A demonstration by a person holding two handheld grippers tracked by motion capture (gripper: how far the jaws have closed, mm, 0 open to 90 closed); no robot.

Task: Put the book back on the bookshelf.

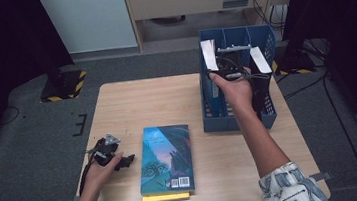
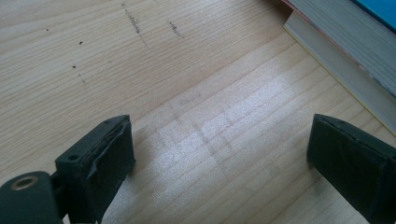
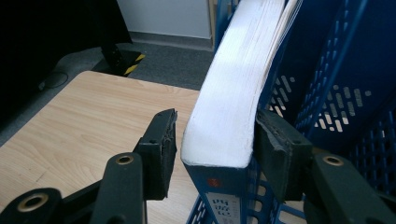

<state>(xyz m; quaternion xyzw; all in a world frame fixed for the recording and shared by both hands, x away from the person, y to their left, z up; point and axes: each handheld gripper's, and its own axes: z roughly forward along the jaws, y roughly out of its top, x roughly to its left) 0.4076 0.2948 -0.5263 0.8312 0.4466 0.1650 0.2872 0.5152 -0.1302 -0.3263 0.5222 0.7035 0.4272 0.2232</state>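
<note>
Right gripper [image 3: 215, 149], at the blue file rack [image 1: 268, 113]: its two jaws flank the fore-edge of a book [image 3: 233, 93] standing upright in the rack's left compartment. The right jaw lies against the book; a narrow gap shows between the left jaw and the page block, so the jaws straddle the book rather than pinch it. The book sits directly between the jaws, its long axis running away from the gripper and upward along the rack's left wall, spine down and pages facing the camera. Whatever comes next, a firm grasp or a withdrawal, probably depends on that small gap at the left jaw. The right hand [image 1: 238, 91] is the one at the rack.

Left gripper [image 2: 219, 154]: jaws spread wide with nothing between them, resting low on the desk [image 2: 140, 70], well apart from the rack and towards the desk's near left edge. Just beside it, on the rack's side, lies a stack of two books: a teal-covered book [image 1: 165, 157] flat on a yellow book [image 1: 165, 198].

Count: two grippers; one file rack; two upright books in the rack, the second [image 1: 260, 60] in its right compartment; two books flat on the desk.
</note>
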